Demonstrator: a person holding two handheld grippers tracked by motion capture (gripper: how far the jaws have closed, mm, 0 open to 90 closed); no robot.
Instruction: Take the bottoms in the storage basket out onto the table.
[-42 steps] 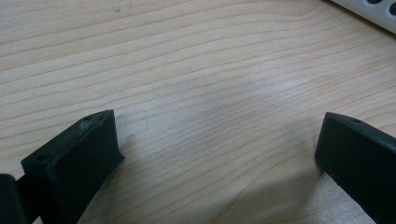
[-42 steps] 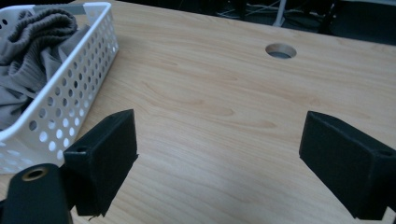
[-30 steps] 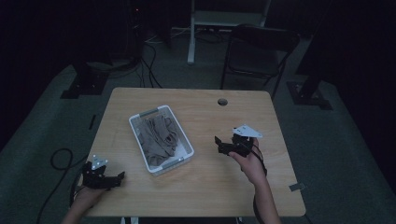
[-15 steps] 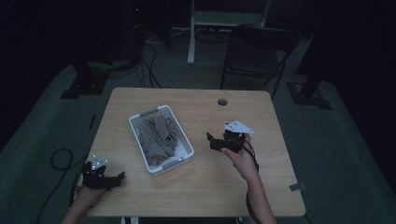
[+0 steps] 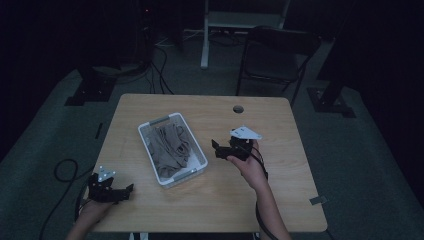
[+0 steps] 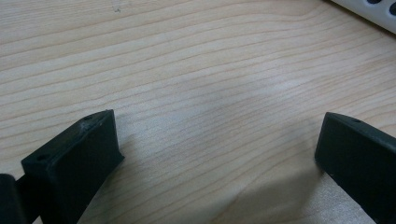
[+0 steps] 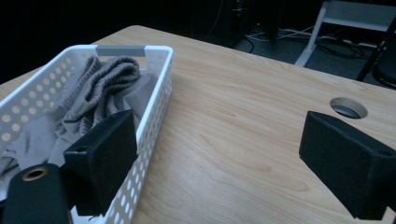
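Displacement since the earlier frames: the right gripper point(image 5: 216, 149) has moved across the worktop point(image 5: 280, 200) toward the basket point(image 5: 145, 135) and now sits just beside its right long wall, jaws pointing at it. The left gripper point(image 5: 127, 190) stays at the near left corner of the worktop, unchanged.

Orientation: the white perforated basket lies left of worktop centre. Its long axis runs diagonally in the high view, from the far-left end with a grey handle point(image 7: 120, 50) to the near-right end. Grey cloth point(image 5: 170, 145) lies bunched inside along the same axis.

Gripper state: both grippers have jaws spread wide apart, holding nothing. In the left gripper view the jaws hover low over bare wood, with the basket's rim point(image 6: 369, 11) at the top right corner. In the right gripper view, the left jaw overlaps the basket wall; the cable hole point(image 7: 348, 107) lies beyond the right jaw.

Markings: no legible writing or brand is visible.
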